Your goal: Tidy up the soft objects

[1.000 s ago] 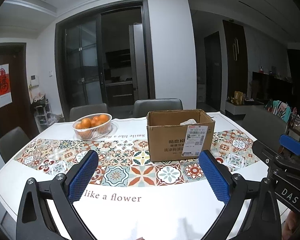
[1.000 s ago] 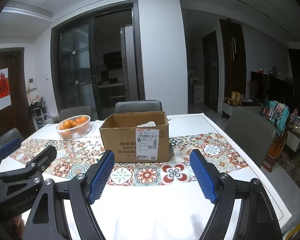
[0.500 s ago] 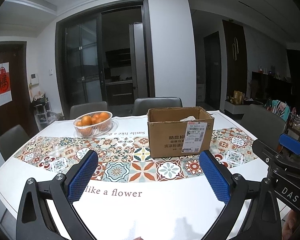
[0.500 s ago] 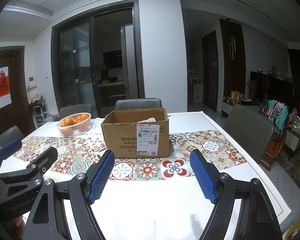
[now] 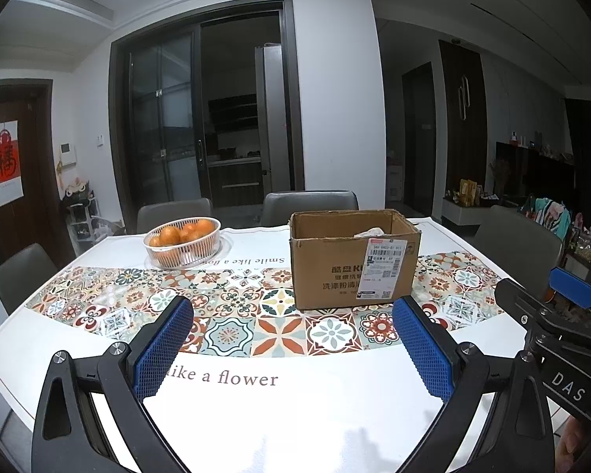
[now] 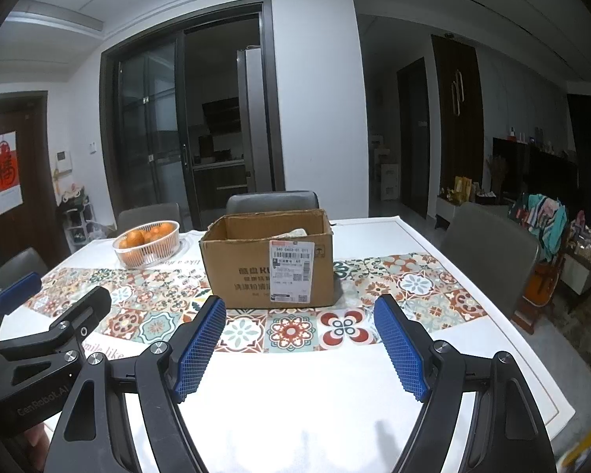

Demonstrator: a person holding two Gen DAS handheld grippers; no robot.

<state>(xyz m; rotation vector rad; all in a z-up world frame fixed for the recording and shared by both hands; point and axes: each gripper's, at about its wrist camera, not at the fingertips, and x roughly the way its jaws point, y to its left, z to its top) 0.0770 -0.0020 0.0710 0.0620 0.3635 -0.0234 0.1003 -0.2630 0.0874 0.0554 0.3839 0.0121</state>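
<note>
We hold both grippers low over the near edge of the table (image 5: 295,425) — the left gripper (image 5: 291,349) and the right gripper (image 6: 299,345) each with fingers spread wide and nothing between them. The open cardboard box (image 6: 268,264) stands on the patterned runner beyond, something pale and crumpled (image 6: 295,233) showing inside — beside a basket of oranges (image 5: 183,242).
</note>
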